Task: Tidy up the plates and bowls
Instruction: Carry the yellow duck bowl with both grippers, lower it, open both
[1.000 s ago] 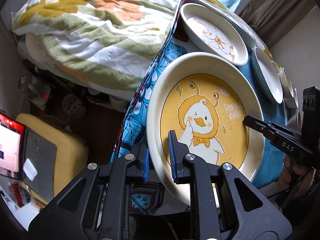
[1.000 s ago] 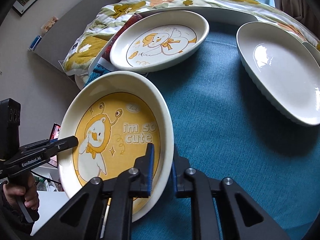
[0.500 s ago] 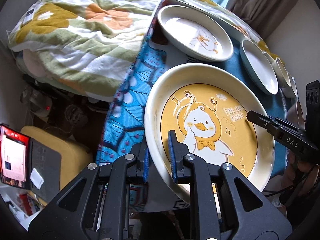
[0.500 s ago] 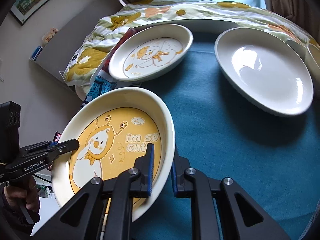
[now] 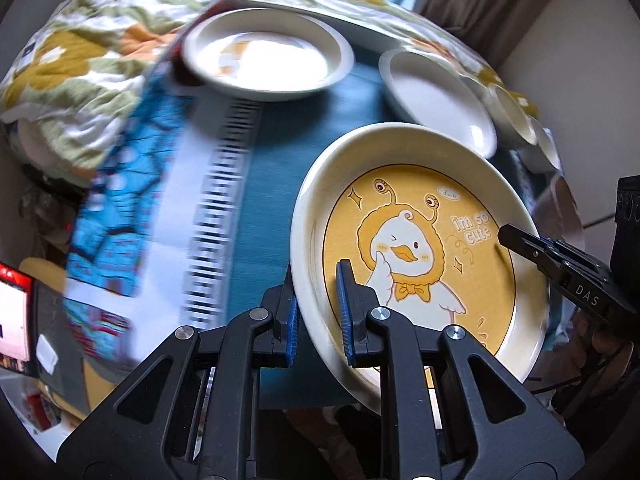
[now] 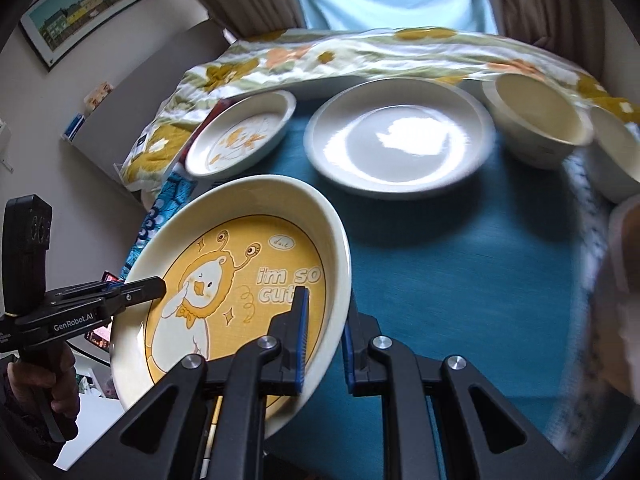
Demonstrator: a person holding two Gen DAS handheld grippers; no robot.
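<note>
The large cream ceramic plate with the yellow cartoon-duck centre (image 6: 236, 292) is off the teal cloth-covered tabletop (image 6: 460, 272), carried tilted over its near left part. Two tools share the load, most likely because the plate is wide and heavy enough to swing from a single pinch. The left tool (image 5: 318, 312) pinches the plate's left rim, one blue-padded finger inside the well and the other under the outer wall. The right tool (image 6: 324, 336) does the same on the opposite rim; its jaws look pressed against the rim wall from both sides. Gripping at opposite edges keeps the plate from rotating and leaves its face unobstructed.

The plate has a thick, raised, glossy rim and a flat yellow well printed with a winking duck in a hood with eye-stalks, a bow at its neck, and the words "im so cute". The glaze looks slick, so my judgement is that the pads hold by squeezing the rim wall rather than by friction alone.

Farther off, from left to right, stand a smaller cream oval plate with a faint orange duck print (image 6: 242, 134), a plain white round plate (image 6: 396, 140), and two cream ceramic bowls (image 6: 538, 122) side by side at the far right. A floral green, yellow and orange quilt (image 6: 360, 52) lies bunched beyond them. The lifted plate probably belongs beneath or beside the other plates.
</note>
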